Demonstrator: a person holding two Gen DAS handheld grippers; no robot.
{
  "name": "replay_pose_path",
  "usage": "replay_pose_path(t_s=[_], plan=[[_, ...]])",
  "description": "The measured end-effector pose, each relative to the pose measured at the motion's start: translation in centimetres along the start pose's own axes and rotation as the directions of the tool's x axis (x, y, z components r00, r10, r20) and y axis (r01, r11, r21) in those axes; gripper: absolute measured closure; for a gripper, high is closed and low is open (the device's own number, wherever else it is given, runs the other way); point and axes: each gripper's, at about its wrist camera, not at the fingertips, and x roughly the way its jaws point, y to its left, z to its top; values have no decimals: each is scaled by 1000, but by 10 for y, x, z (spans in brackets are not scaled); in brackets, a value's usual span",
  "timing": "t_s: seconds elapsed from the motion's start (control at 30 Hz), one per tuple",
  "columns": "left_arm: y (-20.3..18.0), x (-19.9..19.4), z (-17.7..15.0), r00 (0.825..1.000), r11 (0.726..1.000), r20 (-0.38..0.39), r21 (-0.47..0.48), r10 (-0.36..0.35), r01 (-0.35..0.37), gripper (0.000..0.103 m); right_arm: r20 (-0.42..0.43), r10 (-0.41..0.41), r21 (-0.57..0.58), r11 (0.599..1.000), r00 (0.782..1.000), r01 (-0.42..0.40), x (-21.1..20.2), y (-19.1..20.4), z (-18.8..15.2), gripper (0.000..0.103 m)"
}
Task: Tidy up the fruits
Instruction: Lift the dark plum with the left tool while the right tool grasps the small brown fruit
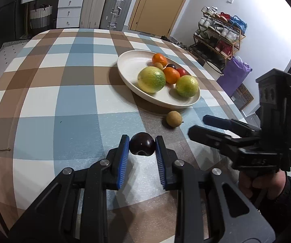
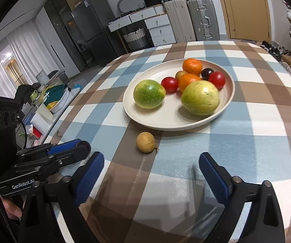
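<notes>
The left claw (image 1: 142, 144) is clamped on a plum (image 1: 142, 146), seemingly lifted; smooth, light, bruisable, so squeeze gently across its middle. The right claw (image 2: 151, 170) gapes, longan (image 2: 145, 142) just ahead.

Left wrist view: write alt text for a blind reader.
The left gripper grips a dark purple round plum between blue pads above a blue, brown and white checked tablecloth. Beyond lie a small tan fruit and a cream plate of fruit.

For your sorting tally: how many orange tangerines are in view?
2, both in the white plate: one tangerine near the far rim, another mid-plate, behind the pale green fruit. More may hide behind it.
</notes>
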Motion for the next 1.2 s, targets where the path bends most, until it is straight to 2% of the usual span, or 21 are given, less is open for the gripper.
replay_pose_path(t_s=[0.17, 0.37, 0.43, 0.5, 0.57, 0.83, 1.2], plan=[[5, 4, 1, 1000, 1000, -11, -10, -21, 21, 80, -34, -1, -2, 1000, 999, 1, 17, 1, 5, 19], [7, 8, 3, 999, 999, -16, -21, -35, 35, 80, -45, 6, -16, 1000, 999, -7, 31, 3, 13, 35], [7, 9, 3, 999, 999, -19, -22, -36, 35, 80, -52, 22, -29, 999, 998, -23, 34, 6, 14, 50], [9, 11, 4, 999, 999, -21, -27, -36, 35, 80, -55, 0, -54, 999, 998, -3, 37, 10, 15, 58], [10, 11, 4, 999, 999, -20, -31, -32, 32, 80, -61, -15, -76, 997, 998, 10, 40, 14, 16, 77], [11, 5, 15, 1000, 999, -2, -35, -11, 11, 80, -50, 39, -58, 997, 998, -42, 33, 13, 14, 78], [-9, -3, 51, 999, 1000, 21, -5, -27, 27, 80, 49, 131, -58, 990, 990, -128, -14, 13, 36, 78]])
